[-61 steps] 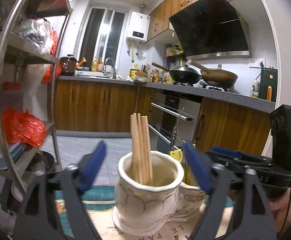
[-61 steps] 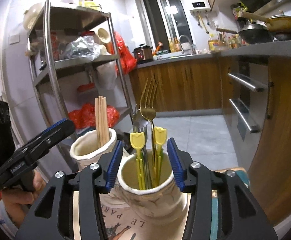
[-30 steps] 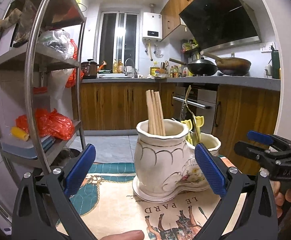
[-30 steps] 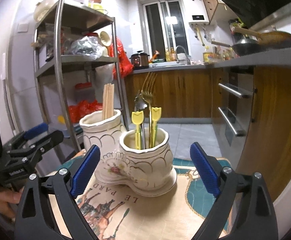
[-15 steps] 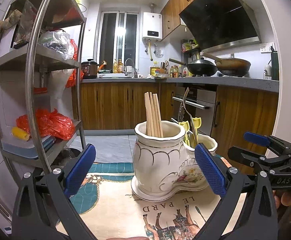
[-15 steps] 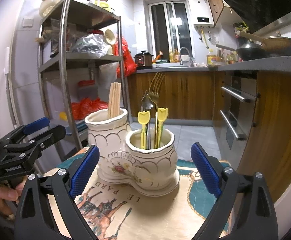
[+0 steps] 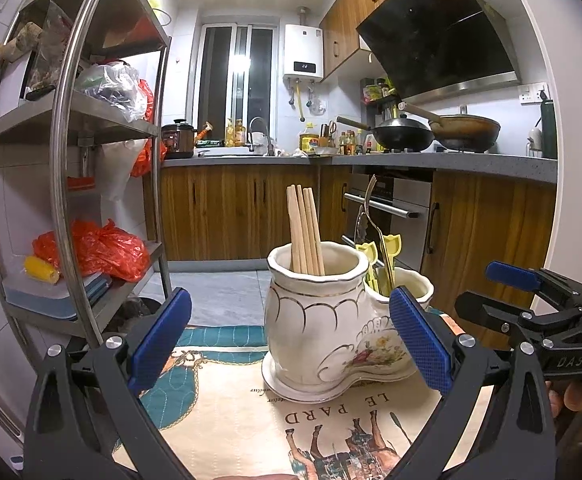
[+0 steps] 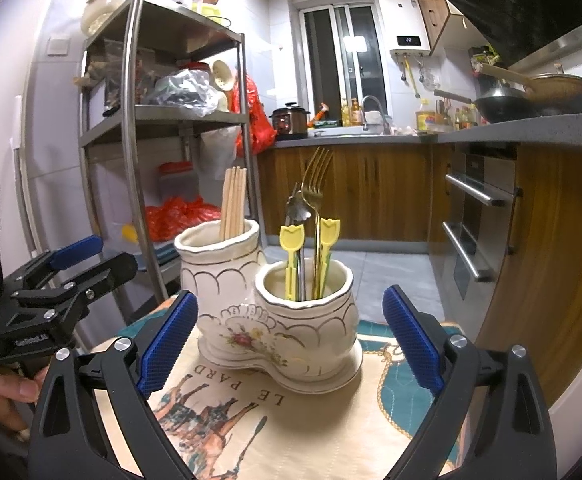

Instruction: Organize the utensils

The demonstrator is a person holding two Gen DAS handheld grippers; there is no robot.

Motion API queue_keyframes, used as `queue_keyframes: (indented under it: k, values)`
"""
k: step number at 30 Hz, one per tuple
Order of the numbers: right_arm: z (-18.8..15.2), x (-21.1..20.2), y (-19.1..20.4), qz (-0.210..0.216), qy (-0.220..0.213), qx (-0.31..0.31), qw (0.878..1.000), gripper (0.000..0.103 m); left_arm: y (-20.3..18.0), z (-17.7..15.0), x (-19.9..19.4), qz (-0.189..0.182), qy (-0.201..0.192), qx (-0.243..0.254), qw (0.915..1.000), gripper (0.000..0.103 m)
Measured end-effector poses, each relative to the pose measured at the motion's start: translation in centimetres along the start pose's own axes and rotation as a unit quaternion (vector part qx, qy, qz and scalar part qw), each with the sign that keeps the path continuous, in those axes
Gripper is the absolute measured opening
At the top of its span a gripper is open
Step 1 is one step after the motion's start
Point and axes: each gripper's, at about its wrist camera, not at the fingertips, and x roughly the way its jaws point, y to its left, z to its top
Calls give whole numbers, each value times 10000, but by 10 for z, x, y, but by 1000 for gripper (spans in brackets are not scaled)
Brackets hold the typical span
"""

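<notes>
tablecloth (image 7: 219, 400); both tools wide open, empty

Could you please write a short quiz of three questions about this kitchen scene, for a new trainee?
1. True or false: the chopsticks stand in the same compartment of the ceramic holder as the gold fork.
2. Which state fits the right gripper? A) shut on the fork B) open and holding nothing C) shut on the holder
3. Fill in: the holder stands on a printed ____ that shows horses.

Key
1. False: the chopsticks are alone in the taller compartment; the fork shares the lower one with the yellow tulip picks.
2. B. The left gripper is open too.
3. Mat.
</notes>
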Motion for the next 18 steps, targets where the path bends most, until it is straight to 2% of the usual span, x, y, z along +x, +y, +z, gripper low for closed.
queue_keyframes:
  k: [18]
  values:
    - [1, -2, 2, 11, -2, -51, 10000, 94, 0, -2, 3, -33, 21, 12, 10000, 98]
